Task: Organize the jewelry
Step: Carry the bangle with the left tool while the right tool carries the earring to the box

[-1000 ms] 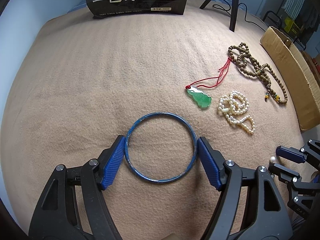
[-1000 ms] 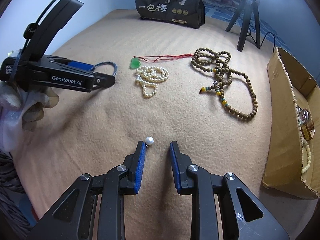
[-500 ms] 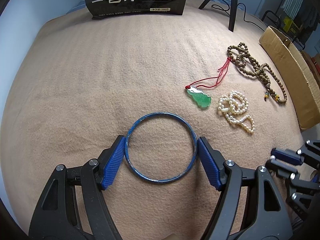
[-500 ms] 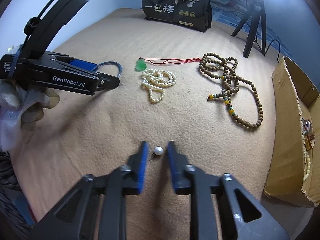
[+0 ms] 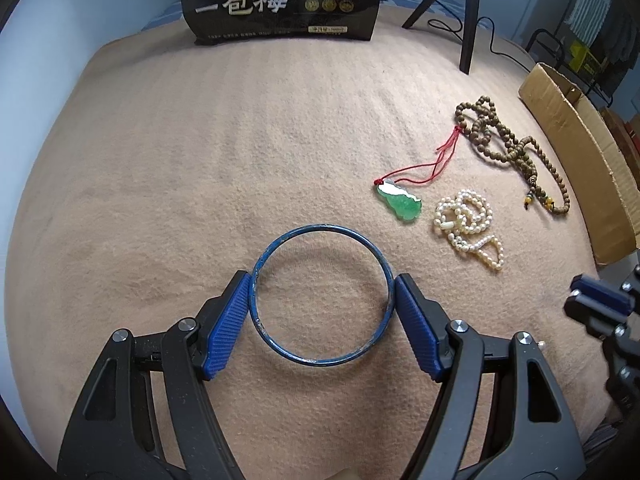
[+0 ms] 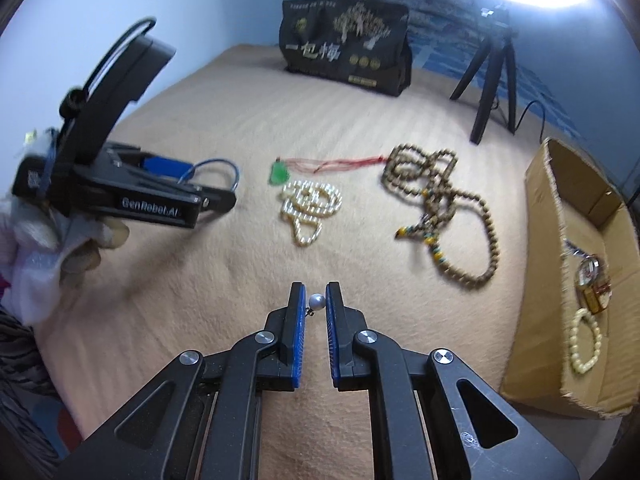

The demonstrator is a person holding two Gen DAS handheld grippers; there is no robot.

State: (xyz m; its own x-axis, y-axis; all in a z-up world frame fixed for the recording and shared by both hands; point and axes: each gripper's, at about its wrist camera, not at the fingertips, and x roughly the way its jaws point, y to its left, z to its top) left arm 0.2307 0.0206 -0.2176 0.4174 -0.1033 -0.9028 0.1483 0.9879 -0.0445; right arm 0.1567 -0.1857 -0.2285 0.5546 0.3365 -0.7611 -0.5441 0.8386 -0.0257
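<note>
My left gripper (image 5: 322, 300) is shut on a blue bangle (image 5: 321, 296), its pads pressing both sides of the ring just above the tan blanket (image 5: 200, 152). My right gripper (image 6: 316, 300) is shut on a small pearl earring (image 6: 317, 302) held between its fingertips, lifted off the blanket. A green jade pendant (image 5: 400, 202) on a red cord, a cream pearl necklace (image 5: 468, 226) and a brown wooden bead necklace (image 5: 508, 148) lie on the blanket to the right. The left gripper also shows in the right wrist view (image 6: 224, 184).
A cardboard box (image 6: 552, 264) stands at the blanket's right edge with a cream bead bracelet (image 6: 586, 344) and an amber piece (image 6: 592, 284) inside. A black snack bag (image 5: 280, 0) stands at the back. A black tripod (image 5: 464, 8) stands at the back right.
My right gripper closed on the pearl earring and lifted it off the blanket. My left gripper kept its hold on the blue bangle and barely moved.
</note>
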